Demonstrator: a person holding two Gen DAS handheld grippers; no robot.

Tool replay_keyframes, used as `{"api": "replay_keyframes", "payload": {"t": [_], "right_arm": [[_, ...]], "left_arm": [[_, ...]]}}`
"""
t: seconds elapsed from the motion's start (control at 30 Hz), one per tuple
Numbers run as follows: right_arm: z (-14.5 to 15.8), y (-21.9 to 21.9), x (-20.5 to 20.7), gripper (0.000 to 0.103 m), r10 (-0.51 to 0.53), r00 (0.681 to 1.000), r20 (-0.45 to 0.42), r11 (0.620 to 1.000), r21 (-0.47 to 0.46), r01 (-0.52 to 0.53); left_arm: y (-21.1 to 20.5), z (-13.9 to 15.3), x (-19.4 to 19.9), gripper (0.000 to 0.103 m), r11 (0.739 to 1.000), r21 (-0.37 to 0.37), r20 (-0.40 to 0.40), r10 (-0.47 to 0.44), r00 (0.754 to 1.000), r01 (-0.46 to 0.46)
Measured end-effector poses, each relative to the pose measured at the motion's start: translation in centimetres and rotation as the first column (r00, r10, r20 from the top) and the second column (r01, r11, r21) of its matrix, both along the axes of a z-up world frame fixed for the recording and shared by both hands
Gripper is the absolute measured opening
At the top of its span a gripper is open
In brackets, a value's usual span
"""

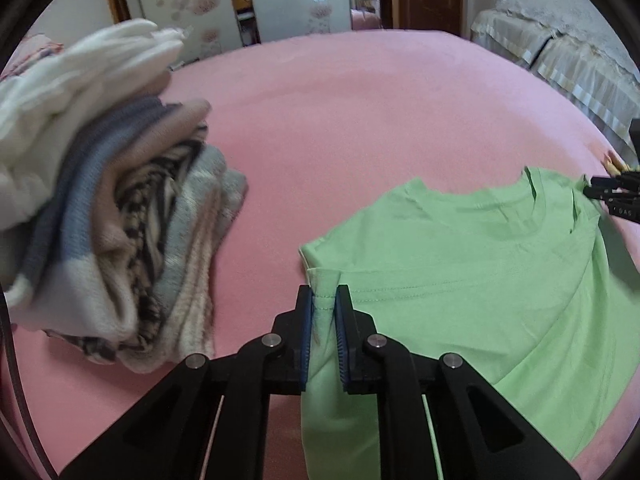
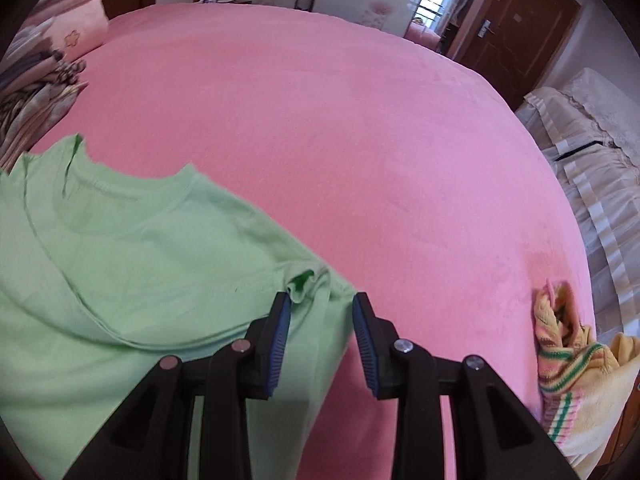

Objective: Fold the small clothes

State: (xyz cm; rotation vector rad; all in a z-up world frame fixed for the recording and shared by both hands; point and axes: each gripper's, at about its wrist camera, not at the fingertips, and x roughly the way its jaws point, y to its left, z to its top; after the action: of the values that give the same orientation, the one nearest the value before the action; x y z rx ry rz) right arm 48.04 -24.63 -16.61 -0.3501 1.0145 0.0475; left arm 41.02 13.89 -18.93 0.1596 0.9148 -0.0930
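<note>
A light green T-shirt (image 1: 460, 264) lies spread on the pink bed cover (image 1: 360, 120), neckline toward the far side. My left gripper (image 1: 323, 294) is shut on a bunched fold at the shirt's left sleeve edge, and the cloth hangs down between the blue pads. In the right wrist view the same shirt (image 2: 140, 248) fills the lower left. My right gripper (image 2: 322, 300) hovers over the shirt's right sleeve corner with its jaws apart; a rumpled bit of sleeve lies between them, but the pads do not press on it. The right gripper's black tip (image 1: 612, 196) also shows at the far right edge.
A tall pile of folded knitwear (image 1: 120, 220) sits on the bed to the left of the shirt. A yellow striped garment (image 2: 572, 368) lies at the bed's right edge. Folded blankets (image 2: 40, 80) are stacked at the far left. A covered sofa (image 2: 592, 160) stands beyond the bed.
</note>
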Motion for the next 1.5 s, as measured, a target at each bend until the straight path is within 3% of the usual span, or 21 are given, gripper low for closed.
{"api": "replay_keyframes", "payload": {"t": [0.37, 0.47, 0.53, 0.8, 1.0, 1.03, 1.07, 1.2, 1.4, 1.5], "right_arm": [[2.9, -3.9, 0.7, 0.032, -0.074, 0.997, 0.032, 0.971, 0.229, 0.065], [2.6, -4.8, 0.8, 0.018, -0.059, 0.998, -0.007, 0.966, 0.251, 0.058], [2.1, -4.6, 1.0, 0.017, -0.038, 0.999, -0.031, 0.965, 0.257, 0.045], [-0.2, -2.9, 0.8, 0.017, 0.001, 0.997, -0.08, 0.972, 0.236, 0.018], [-1.0, -2.3, 1.5, 0.017, 0.012, 0.995, -0.1, 0.97, 0.242, 0.013], [-1.0, -2.2, 1.4, 0.015, 0.016, 0.995, -0.096, 0.971, 0.239, 0.007], [-1.0, -2.2, 1.3, 0.004, 0.028, 0.995, -0.094, 0.97, 0.242, -0.004], [0.1, -2.1, 0.2, 0.004, 0.045, 0.998, -0.039, 0.975, 0.219, -0.035], [1.5, -3.2, -0.9, 0.004, 0.02, 1.0, 0.011, 0.971, 0.238, -0.022], [1.4, -3.4, -1.3, 0.004, 0.02, 1.0, 0.009, 0.975, 0.219, -0.021]], "left_arm": [[1.4, 1.4, 1.0, 0.009, 0.986, -0.084, 0.098, 0.153, 0.983, -0.145], [2.5, 1.6, 1.1, 0.008, 0.971, -0.129, 0.108, 0.217, 0.97, -0.203], [2.7, 1.5, 1.1, 0.008, 0.967, -0.138, 0.103, 0.229, 0.968, -0.214], [1.8, -0.2, 1.3, 0.009, 0.986, -0.112, -0.001, 0.121, 0.993, -0.12], [1.8, -1.8, 1.0, 0.03, 0.987, -0.153, -0.087, 0.039, 0.995, -0.052], [1.6, -2.0, 1.0, 0.033, 0.988, -0.147, -0.094, 0.029, 0.995, -0.042], [1.5, -2.2, 1.0, 0.033, 0.99, -0.139, -0.097, 0.024, 0.995, -0.037], [1.4, -2.8, 1.3, 0.033, 0.99, -0.138, -0.103, 0.011, 0.995, -0.026], [1.7, -4.3, 2.2, 0.042, 0.99, -0.136, -0.156, 0.015, 0.988, -0.037], [2.4, -5.2, 2.6, 0.045, 0.98, -0.192, -0.185, 0.019, 0.983, -0.055]]}}
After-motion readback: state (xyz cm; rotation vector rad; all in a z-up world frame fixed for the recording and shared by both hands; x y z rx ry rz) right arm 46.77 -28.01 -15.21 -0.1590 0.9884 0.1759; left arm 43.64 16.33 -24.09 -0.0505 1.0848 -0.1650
